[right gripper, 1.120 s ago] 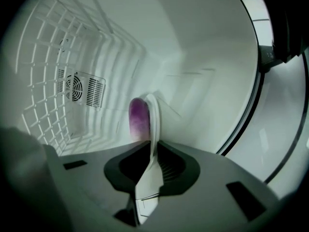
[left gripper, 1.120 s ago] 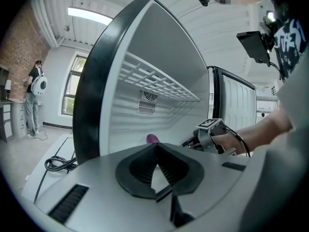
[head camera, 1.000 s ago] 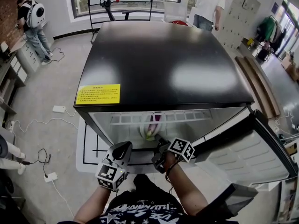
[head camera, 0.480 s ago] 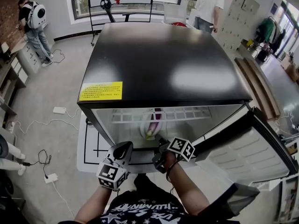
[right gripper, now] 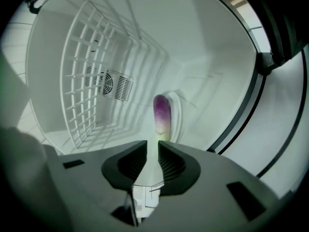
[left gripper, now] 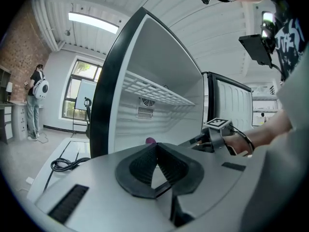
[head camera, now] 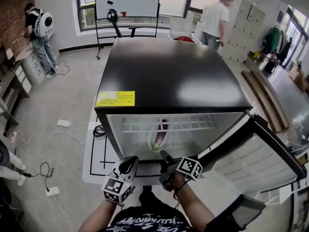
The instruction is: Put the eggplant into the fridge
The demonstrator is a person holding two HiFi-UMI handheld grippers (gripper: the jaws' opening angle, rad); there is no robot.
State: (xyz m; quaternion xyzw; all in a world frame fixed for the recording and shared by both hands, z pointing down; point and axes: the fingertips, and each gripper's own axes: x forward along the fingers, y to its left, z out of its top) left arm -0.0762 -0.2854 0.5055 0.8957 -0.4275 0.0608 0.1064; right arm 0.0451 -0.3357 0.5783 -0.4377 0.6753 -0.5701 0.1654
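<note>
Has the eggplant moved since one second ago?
No. The eggplant still lies on the white plate under the wire shelf; only the viewpoint shifted.

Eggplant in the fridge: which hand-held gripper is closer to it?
Right. The right hand-held gripper points at the eggplant from just outside the fridge; the left hand-held gripper hangs farther off, to its left.

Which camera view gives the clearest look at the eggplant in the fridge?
The right gripper view: the eggplant lies inside the fridge near the middle of the picture, large and unobstructed. The head view shows it smaller, its far end under the wire shelf. The left gripper view catches only a small purple tip.
</note>
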